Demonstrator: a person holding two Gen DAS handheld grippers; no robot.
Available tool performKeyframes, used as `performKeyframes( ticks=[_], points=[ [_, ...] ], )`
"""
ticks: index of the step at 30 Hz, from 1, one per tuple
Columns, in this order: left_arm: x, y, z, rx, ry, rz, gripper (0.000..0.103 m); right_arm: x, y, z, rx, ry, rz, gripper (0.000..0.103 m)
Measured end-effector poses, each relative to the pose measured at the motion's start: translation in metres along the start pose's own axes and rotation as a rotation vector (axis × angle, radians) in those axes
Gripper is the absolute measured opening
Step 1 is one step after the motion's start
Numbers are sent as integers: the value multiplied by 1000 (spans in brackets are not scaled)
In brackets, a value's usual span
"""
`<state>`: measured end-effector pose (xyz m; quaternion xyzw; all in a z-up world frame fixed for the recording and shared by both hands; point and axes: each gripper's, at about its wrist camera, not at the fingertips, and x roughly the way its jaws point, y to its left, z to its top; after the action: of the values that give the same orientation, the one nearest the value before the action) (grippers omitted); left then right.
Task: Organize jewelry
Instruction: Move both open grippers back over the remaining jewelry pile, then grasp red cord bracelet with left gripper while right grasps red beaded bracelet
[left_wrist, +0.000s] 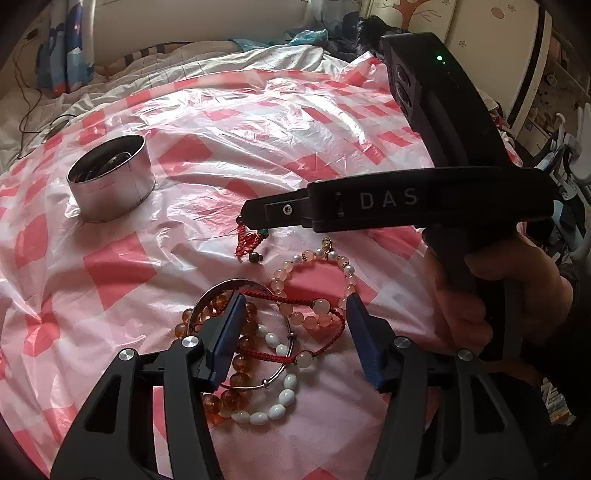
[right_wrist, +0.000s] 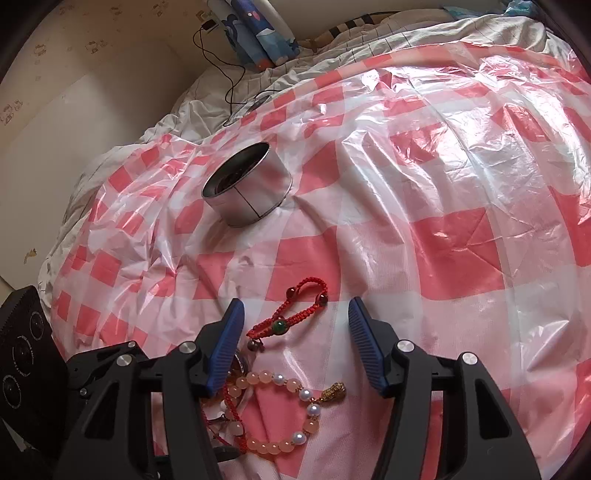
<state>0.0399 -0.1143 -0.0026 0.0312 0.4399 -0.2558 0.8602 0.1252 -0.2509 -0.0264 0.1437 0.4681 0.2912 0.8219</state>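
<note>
While bracelets (left_wrist: 258, 354) cluster, open sheet (left_wrist: 229, 155) surrounds the tin (left_wrist: 110, 181).

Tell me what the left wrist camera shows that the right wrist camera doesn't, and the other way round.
Only the left wrist view shows the amber bead bracelet, the white bead bracelet, the silver bangle and a hand holding the right gripper. Only the right wrist view shows the gold charm clearly, plus the wall charger and cable. Both show the round metal tin, the pink bead bracelet, the red cord bracelet and the checked plastic sheet. The left gripper is open, like the right.
</note>
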Motion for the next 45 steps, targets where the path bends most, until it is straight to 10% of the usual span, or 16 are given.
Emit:
performKeyframes(
  ticks=[5, 12, 27, 38, 40, 45],
  points=[
    [5, 9, 6, -71, 4, -37, 55, 1, -8, -2, 24, 3, 21, 58],
    [2, 19, 0, -125, -13, -66, 2, 1, -10, -2, 32, 3, 34, 58],
    [-71, 57, -16, -345, -360, -137, 2, -4, 11, -6, -78, -22, -44, 61],
    [-75, 70, -21, -399, -365, -140, 2, 31, 37, 1, -185, 41, -174, 69],
    [-75, 70, -23, -397, -364, -140, 2, 33, 42, -2, -220, 42, -204, 64],
    [-74, 70, -23, -401, -366, -140, 2, 31, 41, -7, -237, 50, -224, 14]
  ],
)
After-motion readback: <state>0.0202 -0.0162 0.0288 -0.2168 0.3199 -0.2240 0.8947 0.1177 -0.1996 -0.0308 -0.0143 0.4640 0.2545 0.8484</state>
